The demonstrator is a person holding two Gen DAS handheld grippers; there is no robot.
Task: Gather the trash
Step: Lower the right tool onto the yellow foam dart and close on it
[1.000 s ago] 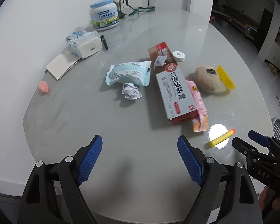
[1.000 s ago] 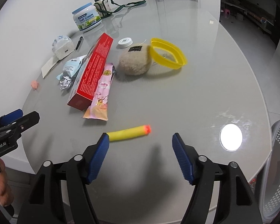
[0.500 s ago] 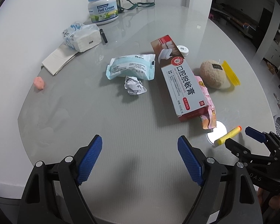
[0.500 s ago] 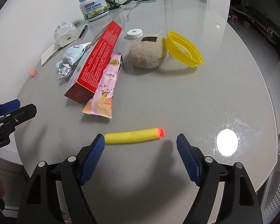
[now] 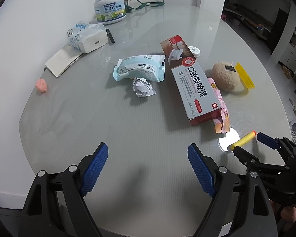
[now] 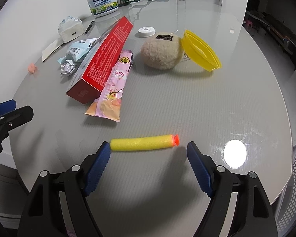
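A yellow foam dart (image 6: pixel 144 143) with an orange tip lies on the grey round table (image 6: pixel 187 102). It sits just ahead of my right gripper (image 6: pixel 148 147), level with the blue fingertips, and neither pad touches it. That gripper is open. My left gripper (image 5: pixel 147 147) is open over bare table. Beyond it lie a crumpled paper ball (image 5: pixel 143 87), a pale blue wrapper (image 5: pixel 140 67), a toothpaste box (image 5: pixel 193 81) and a pink sachet (image 5: pixel 223 108) tucked under the box's edge. The left wrist view also shows the dart (image 5: pixel 241 139) at the right gripper's (image 5: pixel 247 142) tips.
A beige plush ball (image 6: pixel 161 52) and a yellow ring lid (image 6: pixel 201 51) lie further back. Along the wall stand a milk powder tub (image 5: pixel 110 7), a tissue pack (image 5: pixel 87 37), a pen and a notebook. A pink lump (image 5: pixel 41 85) sits left. A white mesh bin (image 6: pixel 294 187) stands off the table's right edge.
The right gripper's jaws have spread wider and it has come down toward the dart, which now lies level with its fingertips. The left gripper has hardly moved.
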